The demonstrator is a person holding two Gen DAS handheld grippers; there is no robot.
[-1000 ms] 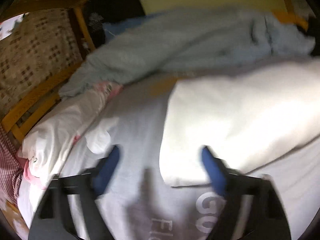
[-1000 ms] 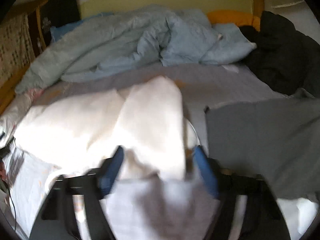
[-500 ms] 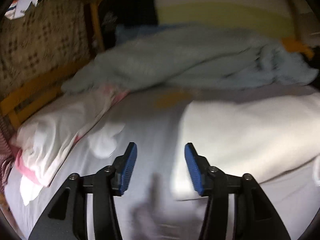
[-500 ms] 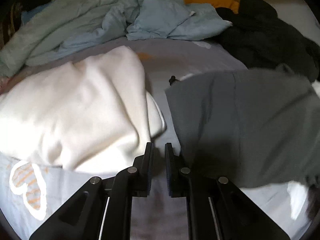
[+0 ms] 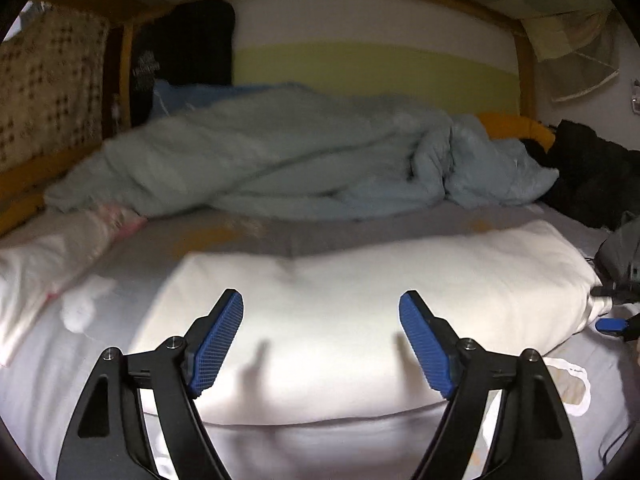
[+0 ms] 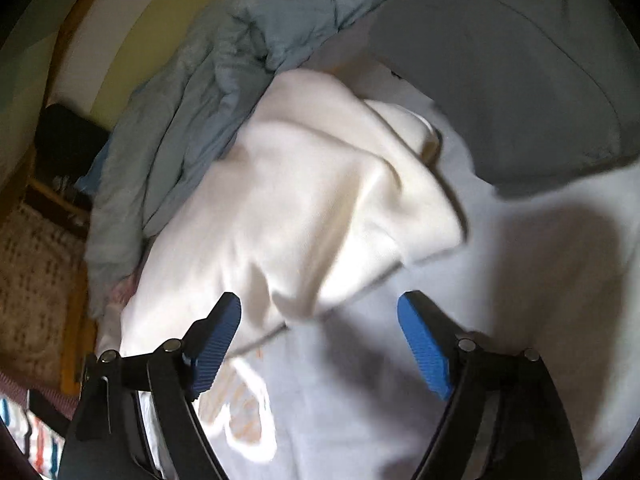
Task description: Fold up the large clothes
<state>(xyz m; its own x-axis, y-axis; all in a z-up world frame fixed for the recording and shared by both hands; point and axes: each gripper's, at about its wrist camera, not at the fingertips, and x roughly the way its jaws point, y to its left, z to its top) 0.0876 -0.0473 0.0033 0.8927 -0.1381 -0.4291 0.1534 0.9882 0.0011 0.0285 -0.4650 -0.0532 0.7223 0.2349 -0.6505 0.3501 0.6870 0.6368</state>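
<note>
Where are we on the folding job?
Done: the white garment lies folded over itself on the bed sheet. In hand: nothing; the left hand-held gripper and right hand-held gripper are both opening, empty. Left: possibly another fold; the grey garment lies beside it.

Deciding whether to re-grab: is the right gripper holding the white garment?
No. The right gripper is opening and its fingers stand apart, clear of the white garment, which lies loose on the bed.

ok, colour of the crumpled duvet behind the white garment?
Pale blue duvet, plain, no visible pattern. Left wrist view shows it best.
</note>
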